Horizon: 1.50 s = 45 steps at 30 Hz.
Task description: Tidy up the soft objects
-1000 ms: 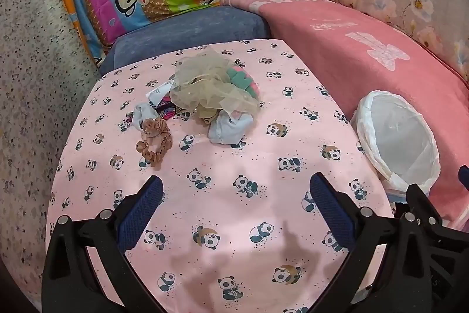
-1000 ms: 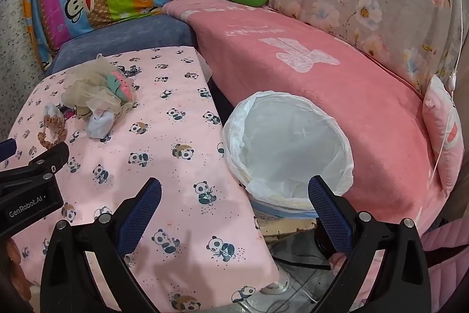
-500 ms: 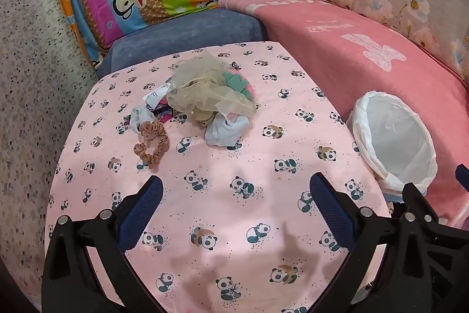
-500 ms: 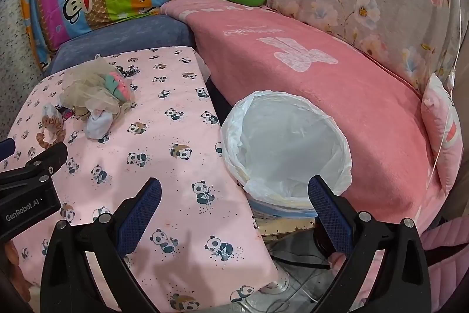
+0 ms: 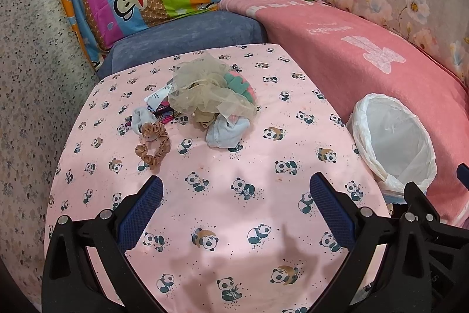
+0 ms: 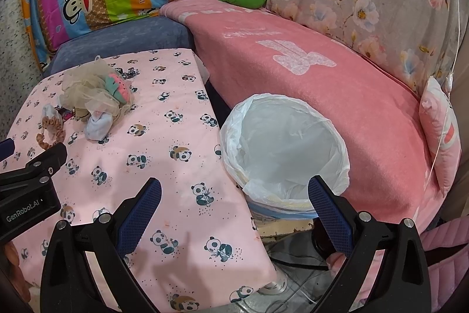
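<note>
Beige tulle (image 5: 205,90) half-hides the pile mid-frame, well above both wide-apart, empty grippers, left (image 5: 236,195) and right (image 6: 234,195).

One brown scrunchie (image 5: 153,145), one beige tulle cloth (image 5: 205,91), one strawberry plush (image 5: 241,86), one pale blue sock bundle (image 5: 227,132), one lined bin (image 5: 392,143), two tools (image 5: 236,213) (image 6: 234,211).

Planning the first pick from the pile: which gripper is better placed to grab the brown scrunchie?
Left, probably. The left gripper is open and faces the brown scrunchie; the right gripper, also open, points toward the lined bin.
</note>
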Each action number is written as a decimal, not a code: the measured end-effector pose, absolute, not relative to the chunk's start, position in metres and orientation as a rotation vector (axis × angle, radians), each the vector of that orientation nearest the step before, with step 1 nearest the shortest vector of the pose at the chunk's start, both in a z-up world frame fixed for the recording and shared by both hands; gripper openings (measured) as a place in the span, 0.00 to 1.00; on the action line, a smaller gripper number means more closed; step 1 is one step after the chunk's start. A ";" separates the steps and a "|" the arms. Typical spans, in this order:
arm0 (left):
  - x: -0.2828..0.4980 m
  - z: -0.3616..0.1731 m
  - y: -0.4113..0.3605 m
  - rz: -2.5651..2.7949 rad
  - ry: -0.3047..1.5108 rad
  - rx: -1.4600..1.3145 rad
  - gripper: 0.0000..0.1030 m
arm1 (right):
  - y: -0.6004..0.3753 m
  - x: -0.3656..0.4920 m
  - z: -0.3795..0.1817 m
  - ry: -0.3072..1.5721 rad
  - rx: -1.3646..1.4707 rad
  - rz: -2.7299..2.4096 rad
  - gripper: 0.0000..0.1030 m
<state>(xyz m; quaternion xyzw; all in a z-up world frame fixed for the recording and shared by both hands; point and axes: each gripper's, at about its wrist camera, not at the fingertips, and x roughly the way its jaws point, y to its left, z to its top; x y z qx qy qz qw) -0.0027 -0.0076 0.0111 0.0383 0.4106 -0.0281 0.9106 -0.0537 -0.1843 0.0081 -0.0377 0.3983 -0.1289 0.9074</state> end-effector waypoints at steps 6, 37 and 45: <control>-0.003 0.012 -0.008 -0.058 0.844 0.079 0.93 | -0.184 -0.054 0.008 0.821 -0.080 -0.267 0.93; -0.003 0.018 -0.010 -0.062 0.833 0.079 0.93 | -0.185 -0.052 0.011 0.818 -0.083 -0.275 0.93; -0.003 0.017 -0.009 -0.062 0.832 0.078 0.93 | -0.184 -0.052 0.011 0.821 -0.085 -0.276 0.93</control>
